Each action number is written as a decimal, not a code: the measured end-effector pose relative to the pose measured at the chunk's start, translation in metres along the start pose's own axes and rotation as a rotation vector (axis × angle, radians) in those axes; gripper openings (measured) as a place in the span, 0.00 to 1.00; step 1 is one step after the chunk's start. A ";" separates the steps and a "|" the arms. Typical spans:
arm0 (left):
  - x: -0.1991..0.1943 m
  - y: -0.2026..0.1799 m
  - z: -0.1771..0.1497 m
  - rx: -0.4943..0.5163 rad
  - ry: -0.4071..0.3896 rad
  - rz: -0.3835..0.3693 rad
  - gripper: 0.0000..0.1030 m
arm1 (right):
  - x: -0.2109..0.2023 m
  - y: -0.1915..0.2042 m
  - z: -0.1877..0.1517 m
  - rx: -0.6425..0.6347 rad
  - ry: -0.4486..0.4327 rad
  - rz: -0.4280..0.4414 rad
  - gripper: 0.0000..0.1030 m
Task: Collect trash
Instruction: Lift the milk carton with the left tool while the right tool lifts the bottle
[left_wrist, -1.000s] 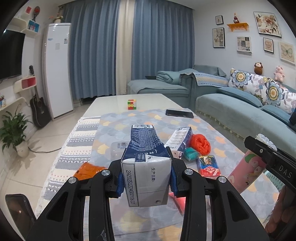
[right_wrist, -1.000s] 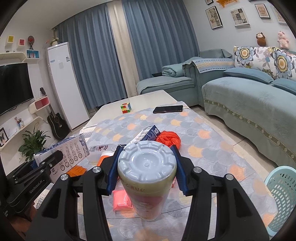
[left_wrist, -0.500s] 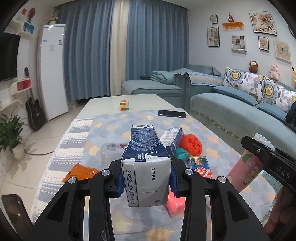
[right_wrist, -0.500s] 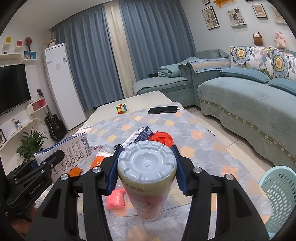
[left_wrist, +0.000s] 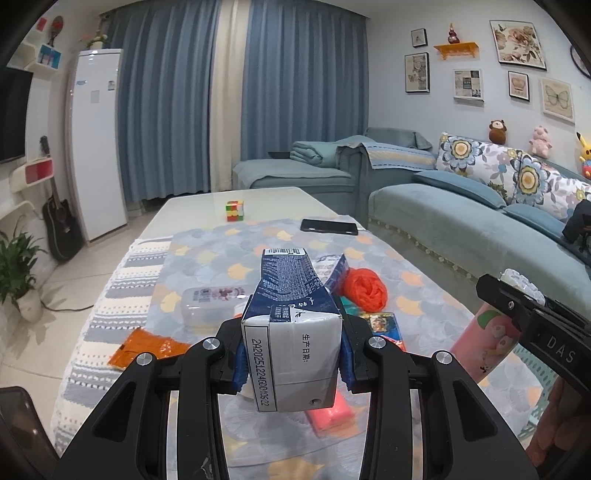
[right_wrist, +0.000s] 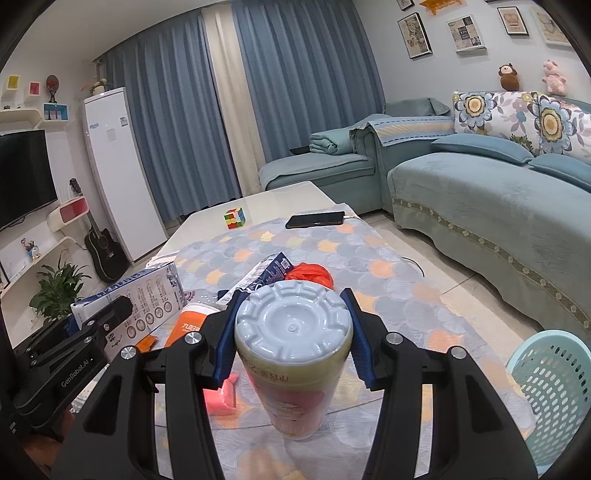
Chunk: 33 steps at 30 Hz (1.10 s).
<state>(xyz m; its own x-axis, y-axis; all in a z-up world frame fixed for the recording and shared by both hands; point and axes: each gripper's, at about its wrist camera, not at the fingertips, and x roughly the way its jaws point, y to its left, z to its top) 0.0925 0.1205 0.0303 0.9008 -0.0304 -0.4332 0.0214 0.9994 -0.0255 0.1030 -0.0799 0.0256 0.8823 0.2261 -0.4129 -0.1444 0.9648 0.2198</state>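
My left gripper (left_wrist: 291, 360) is shut on a blue and white milk carton (left_wrist: 291, 325), held above the near end of the table; the carton also shows in the right wrist view (right_wrist: 144, 299). My right gripper (right_wrist: 291, 338) is shut on a pink and yellow drink cup with a pale blue lid (right_wrist: 293, 328), also seen in the left wrist view (left_wrist: 484, 343). Left on the table: a second blue carton (left_wrist: 334, 269), an orange bag (left_wrist: 364, 290), an orange wrapper (left_wrist: 146, 347), a clear plastic box (left_wrist: 212, 306), a pink item (left_wrist: 330, 415).
A turquoise mesh basket (right_wrist: 550, 387) stands on the floor right of the table. A Rubik's cube (left_wrist: 235, 211) and a black phone (left_wrist: 328, 226) lie at the table's far end. A teal sofa (left_wrist: 461, 221) runs along the right.
Both grippers have drawn back and risen a little from the table with their loads; the table items look farther away and the basket shows more in the right wrist view.
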 end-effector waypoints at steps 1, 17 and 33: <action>0.000 -0.002 0.000 0.001 0.000 -0.003 0.34 | 0.000 -0.002 0.000 0.002 0.000 -0.002 0.47; 0.009 -0.030 0.000 0.014 0.006 -0.051 0.34 | -0.010 -0.029 0.003 0.024 -0.006 -0.045 0.47; 0.021 -0.060 0.000 0.016 0.019 -0.101 0.34 | -0.022 -0.057 0.002 0.039 -0.011 -0.094 0.47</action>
<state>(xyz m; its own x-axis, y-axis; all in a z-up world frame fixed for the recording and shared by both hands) 0.1098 0.0602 0.0230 0.8851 -0.1311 -0.4465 0.1189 0.9914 -0.0555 0.0924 -0.1399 0.0239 0.8959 0.1335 -0.4237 -0.0437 0.9756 0.2151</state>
